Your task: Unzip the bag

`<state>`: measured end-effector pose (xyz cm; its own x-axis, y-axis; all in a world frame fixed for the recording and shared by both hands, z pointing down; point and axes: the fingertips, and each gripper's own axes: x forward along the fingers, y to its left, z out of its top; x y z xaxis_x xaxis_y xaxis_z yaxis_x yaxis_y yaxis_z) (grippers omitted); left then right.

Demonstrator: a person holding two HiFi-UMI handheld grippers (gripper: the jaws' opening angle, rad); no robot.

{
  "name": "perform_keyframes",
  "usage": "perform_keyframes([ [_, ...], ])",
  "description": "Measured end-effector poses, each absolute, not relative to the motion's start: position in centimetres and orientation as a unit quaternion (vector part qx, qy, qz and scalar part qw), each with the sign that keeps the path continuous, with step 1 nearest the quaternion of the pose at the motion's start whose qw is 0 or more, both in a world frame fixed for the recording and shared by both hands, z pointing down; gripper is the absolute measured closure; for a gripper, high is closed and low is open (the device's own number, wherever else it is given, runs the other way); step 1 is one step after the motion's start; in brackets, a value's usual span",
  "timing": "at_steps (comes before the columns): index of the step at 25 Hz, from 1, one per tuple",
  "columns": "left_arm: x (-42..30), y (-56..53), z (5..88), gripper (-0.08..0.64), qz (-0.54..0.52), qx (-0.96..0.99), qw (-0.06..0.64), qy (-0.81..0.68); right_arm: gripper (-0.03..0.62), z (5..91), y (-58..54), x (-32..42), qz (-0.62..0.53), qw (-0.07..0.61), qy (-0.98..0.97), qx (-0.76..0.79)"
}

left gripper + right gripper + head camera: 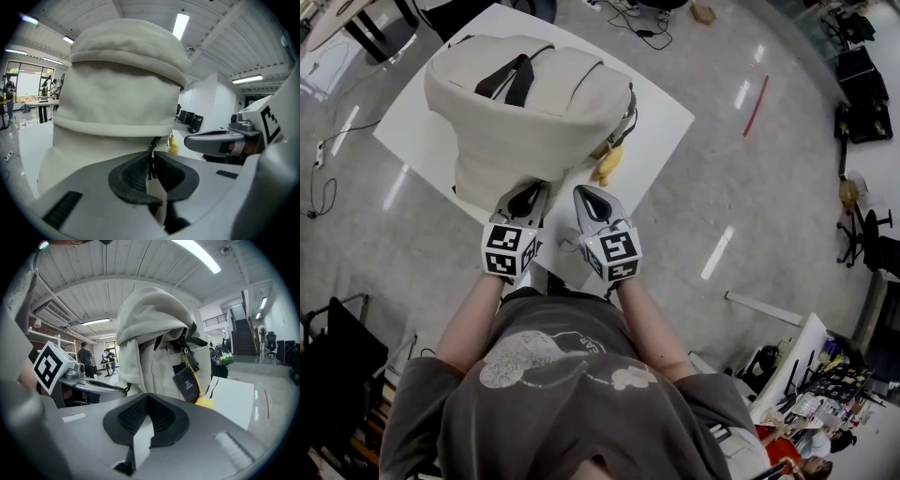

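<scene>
Grey shirt (pixel 553 394) of the person fills the 6 o'clock edge of the head view, with both forearms reaching toward 12 o'clock. Left gripper (pixel 528 193) has its jaws drawn nearly together, pinching the dark zipper pull (pixel 151 161) at the near lower edge of the cream bag (pixel 525 103), which sits on the white table (pixel 666 117). Right gripper (pixel 585 193), just beside it at 3 o'clock, has its jaws pressed together on nothing. Yellow charm (pixel 607 165) hangs off the bag at 1 o'clock from that gripper
</scene>
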<state>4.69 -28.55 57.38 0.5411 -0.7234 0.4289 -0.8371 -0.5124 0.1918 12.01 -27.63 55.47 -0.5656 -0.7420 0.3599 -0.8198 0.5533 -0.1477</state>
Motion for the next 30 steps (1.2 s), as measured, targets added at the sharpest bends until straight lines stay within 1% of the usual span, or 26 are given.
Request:
perform_keyframes([
  [5,3.3,-27.7,56.2,0.52,0.139,0.856,0.194,-0.459,0.59,56.0,-28.0,10.3,0.144,0.149,-0.882,0.423],
  [10,2.7,-27.0,55.4,0.52,0.14,0.861,0.191,-0.45,0.518,56.3,-28.3,8.8,0.104,0.196,-0.888,0.404],
  [13,2.6,-26.5,54.9,0.52,0.133,0.861,0.194,-0.45,0.499,56.6,-28.3,8.1,0.085,0.218,-0.889,0.393],
  [15,2.6,-26.1,54.7,0.52,0.132,0.863,0.195,-0.448,0.499,56.8,-28.4,7.9,0.08,0.225,-0.89,0.387],
  [16,2.6,-26.0,54.7,0.52,0.135,0.863,0.192,-0.446,0.51,56.7,-28.4,7.8,0.077,0.226,-0.891,0.386],
  [17,2.6,-25.9,54.8,0.52,0.141,0.864,0.187,-0.446,0.557,56.7,-28.3,7.7,0.075,0.225,-0.893,0.383],
  [19,2.3,-25.8,55.0,0.52,0.158,0.863,0.172,-0.448,0.569,56.4,-28.0,7.6,0.073,0.217,-0.898,0.377],
  [25,1.6,-26.1,54.2,0.52,0.199,0.863,0.125,-0.447,0.574,55.4,-27.0,7.7,0.068,0.196,-0.904,0.373],
  [30,0.5,-26.7,54.0,0.52,0.207,0.862,0.112,-0.449,0.574,55.0,-27.0,7.9,0.062,0.197,-0.902,0.378],
])
